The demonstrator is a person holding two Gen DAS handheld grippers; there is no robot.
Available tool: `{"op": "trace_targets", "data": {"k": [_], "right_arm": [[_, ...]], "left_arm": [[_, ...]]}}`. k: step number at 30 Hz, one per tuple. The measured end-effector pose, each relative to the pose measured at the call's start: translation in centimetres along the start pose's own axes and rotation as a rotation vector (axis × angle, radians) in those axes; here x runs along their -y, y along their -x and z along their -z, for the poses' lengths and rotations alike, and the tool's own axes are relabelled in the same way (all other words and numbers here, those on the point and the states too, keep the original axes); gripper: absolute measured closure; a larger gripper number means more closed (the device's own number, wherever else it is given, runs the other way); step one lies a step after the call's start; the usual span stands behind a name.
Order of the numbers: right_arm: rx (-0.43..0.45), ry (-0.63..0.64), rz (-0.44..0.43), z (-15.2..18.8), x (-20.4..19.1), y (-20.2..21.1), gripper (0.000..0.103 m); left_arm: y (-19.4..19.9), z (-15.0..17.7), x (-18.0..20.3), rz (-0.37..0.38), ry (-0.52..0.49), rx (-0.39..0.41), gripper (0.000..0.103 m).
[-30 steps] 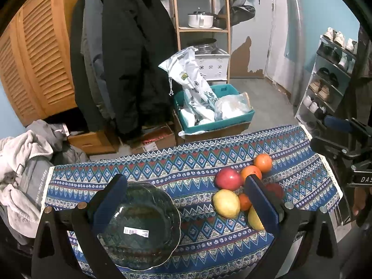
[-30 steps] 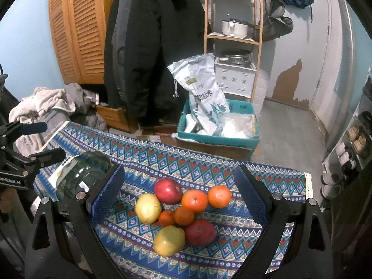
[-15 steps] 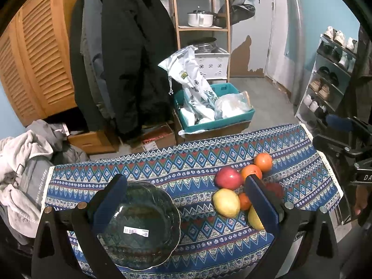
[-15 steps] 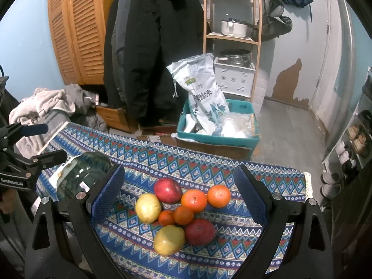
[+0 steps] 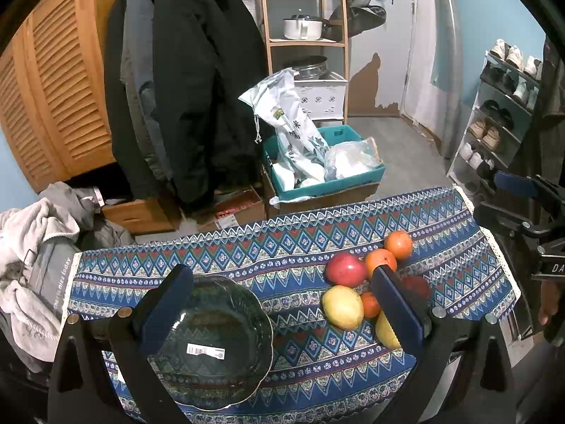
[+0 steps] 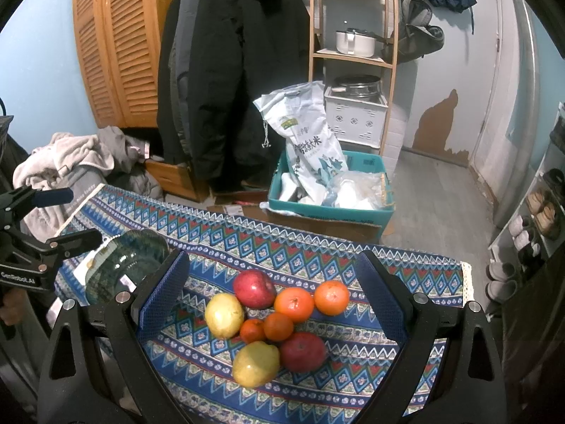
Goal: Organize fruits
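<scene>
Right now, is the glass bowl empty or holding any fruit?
Empty. The glass bowl shows only a sticker inside; the fruits lie clustered on the tablecloth.

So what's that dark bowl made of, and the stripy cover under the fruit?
The bowl looks like dark green glass: shiny, see-through enough to show the pattern beneath, with a scalloped rim and a barcode sticker still on. The cover, a tablecloth, looks like woven fabric: matte, printed with zigzags, pale lace-like trim along its edge.
</scene>
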State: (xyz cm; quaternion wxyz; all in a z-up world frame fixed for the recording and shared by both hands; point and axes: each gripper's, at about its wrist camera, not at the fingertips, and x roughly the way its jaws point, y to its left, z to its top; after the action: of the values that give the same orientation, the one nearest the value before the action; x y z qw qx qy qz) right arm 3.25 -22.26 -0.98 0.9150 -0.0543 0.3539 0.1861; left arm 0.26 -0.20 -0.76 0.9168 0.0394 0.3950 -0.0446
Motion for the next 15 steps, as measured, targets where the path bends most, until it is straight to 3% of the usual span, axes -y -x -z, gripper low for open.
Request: {"op": "trace_targets", "data": {"k": [15], "right_arm": [[-0.002, 0.001, -0.004, -0.01, -0.01, -0.05, 0.010]], "left_arm": [[-0.11, 0.20, 0.33, 0.006, -0.008, -0.006, 0.001]]}}
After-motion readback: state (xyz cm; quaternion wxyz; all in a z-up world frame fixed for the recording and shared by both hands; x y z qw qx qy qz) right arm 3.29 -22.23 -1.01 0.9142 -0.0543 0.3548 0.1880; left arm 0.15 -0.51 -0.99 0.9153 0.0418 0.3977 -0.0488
